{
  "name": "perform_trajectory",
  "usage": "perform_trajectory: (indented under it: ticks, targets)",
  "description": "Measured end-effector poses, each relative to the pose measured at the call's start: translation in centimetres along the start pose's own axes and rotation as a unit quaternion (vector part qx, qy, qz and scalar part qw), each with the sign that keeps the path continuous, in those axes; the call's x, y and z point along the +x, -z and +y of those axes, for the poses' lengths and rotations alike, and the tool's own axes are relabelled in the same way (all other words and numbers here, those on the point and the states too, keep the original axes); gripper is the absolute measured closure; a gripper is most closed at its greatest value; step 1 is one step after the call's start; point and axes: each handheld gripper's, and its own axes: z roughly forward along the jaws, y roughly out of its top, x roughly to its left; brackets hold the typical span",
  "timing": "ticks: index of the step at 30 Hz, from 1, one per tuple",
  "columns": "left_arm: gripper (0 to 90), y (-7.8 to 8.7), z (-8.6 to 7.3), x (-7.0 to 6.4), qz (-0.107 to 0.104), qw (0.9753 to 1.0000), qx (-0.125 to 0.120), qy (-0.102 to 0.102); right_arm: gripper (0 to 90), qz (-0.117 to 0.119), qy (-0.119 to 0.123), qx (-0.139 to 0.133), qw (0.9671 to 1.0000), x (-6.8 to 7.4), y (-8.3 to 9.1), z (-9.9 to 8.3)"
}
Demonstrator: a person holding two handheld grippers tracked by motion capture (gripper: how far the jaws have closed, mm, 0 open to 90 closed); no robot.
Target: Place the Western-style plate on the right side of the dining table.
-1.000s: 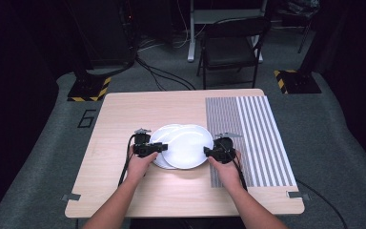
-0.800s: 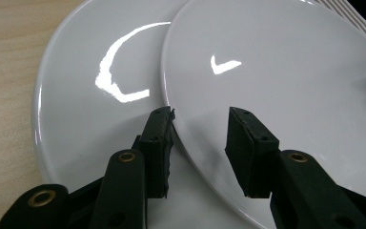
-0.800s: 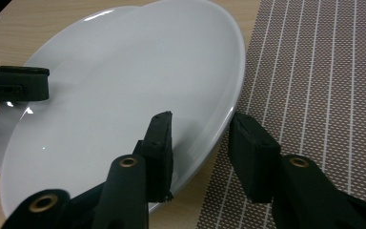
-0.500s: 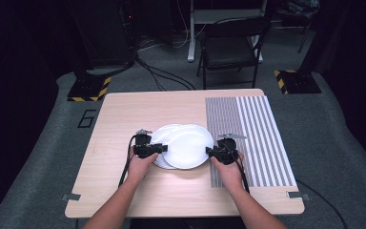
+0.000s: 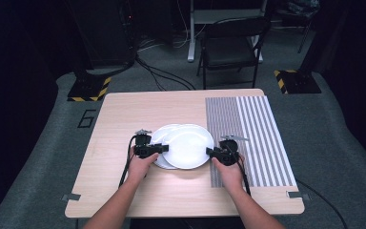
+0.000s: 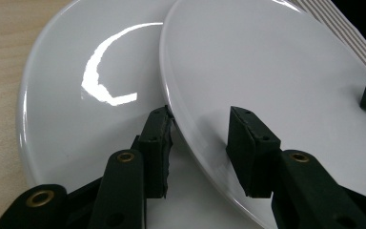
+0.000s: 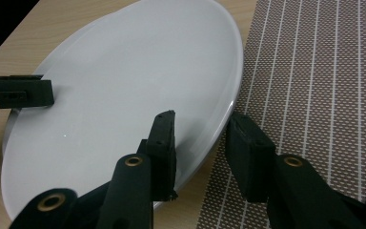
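From the high view, two white plates overlap at the middle of the table (image 5: 124, 191), the upper plate (image 5: 189, 149) between the left tool (image 5: 158, 150) and right tool (image 5: 214, 153), beside a striped mat (image 5: 252, 138). In the left gripper view, open jaws straddle the upper plate's rim over the lower plate (image 6: 76, 105). In the right gripper view, open jaws straddle its opposite rim. It looks glossy, rigid, breakable and likely slippery; the rim is the only hold.

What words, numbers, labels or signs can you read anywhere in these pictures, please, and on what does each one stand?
"6": a large dark numeral marked on the grey floor, just left of the wooden table.
The two white plates, the striped mat and the black gripper jaws carry no legible text or brand.
The yellow-and-black stripes on the stand bases are hazard markings, not words.
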Motion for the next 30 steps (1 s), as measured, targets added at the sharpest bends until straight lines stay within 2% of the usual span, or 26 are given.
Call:
perform_trajectory:
  ticks: [4,9,15,21,25,30]
  targets:
    - [59.6,-0.09,-0.03,-0.03,-0.009,0.9999,-0.001,0.007,63.7,0.004,-0.007,0.0,1.0,-0.18,-0.07,-0.1]
    - [59.0,-0.24,-0.07,-0.07,-0.01,0.9999,-0.003,0.009,63.8,0.005,-0.01,0.0,0.9999,-0.23,-0.1,-0.13]
    - [57.5,-0.53,-0.16,0.27,-0.031,0.9993,-0.001,0.02,63.7,0.009,-0.014,-0.004,0.9999,-0.32,-0.23,-0.2]
    - [58.0,-0.47,-0.09,-0.05,-0.028,0.9993,-0.004,0.023,63.5,0.01,-0.014,-0.003,0.9999,-0.43,-0.27,-0.24]
    - [59.0,-0.31,0.0,-0.28,-0.024,0.9995,-0.007,0.02,63.4,0.006,-0.026,0.003,0.9996,-0.38,-0.31,-0.33]
    - [61.1,-0.16,0.06,-0.3,-0.024,0.9993,-0.009,0.028,64.3,0.013,-0.04,0.011,0.9991,-0.54,-0.33,-0.32]
